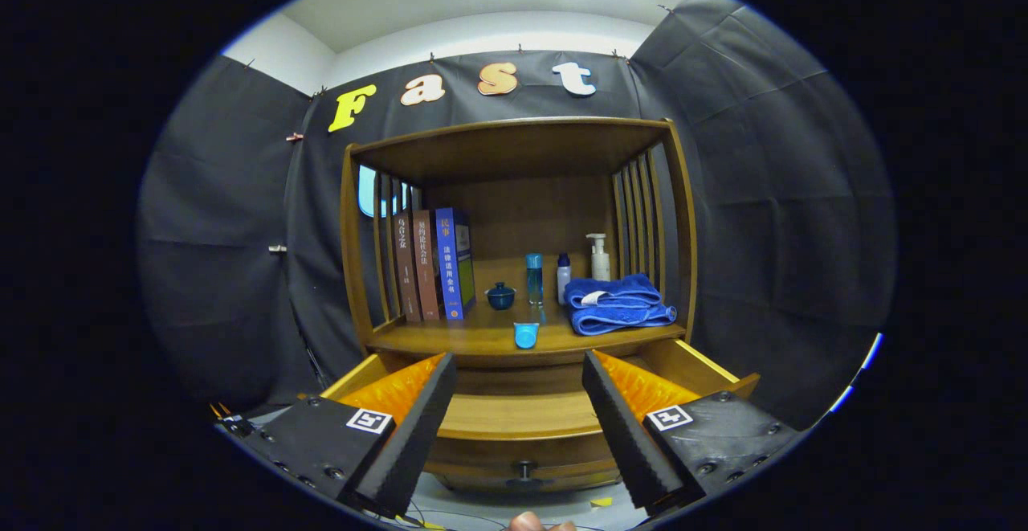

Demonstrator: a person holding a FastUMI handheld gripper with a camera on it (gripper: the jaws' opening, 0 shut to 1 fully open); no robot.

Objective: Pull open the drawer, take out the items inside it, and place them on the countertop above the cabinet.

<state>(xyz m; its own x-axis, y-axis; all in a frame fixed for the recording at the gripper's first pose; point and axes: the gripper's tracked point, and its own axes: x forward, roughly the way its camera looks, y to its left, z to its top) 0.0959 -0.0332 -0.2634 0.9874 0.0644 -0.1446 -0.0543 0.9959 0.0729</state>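
The wooden drawer (514, 417) stands pulled open below the cabinet's countertop (482, 336), its dark knob (524, 467) at the front. The part of its floor that shows between my fingers is bare wood. My gripper (518, 374) hangs open above the drawer, its black foam fingers (418, 426) spread wide with nothing between them. A small light-blue cup (525, 335) sits near the countertop's front edge, just beyond the fingers. A folded blue towel (617, 304) lies at the countertop's right.
On the countertop stand three upright books (434, 264) at the left, a dark blue lidded bowl (500, 296), a tall blue bottle (534, 278), a small white bottle (564, 278) and a pump bottle (599, 258). Slatted side walls and a top shelf enclose the space.
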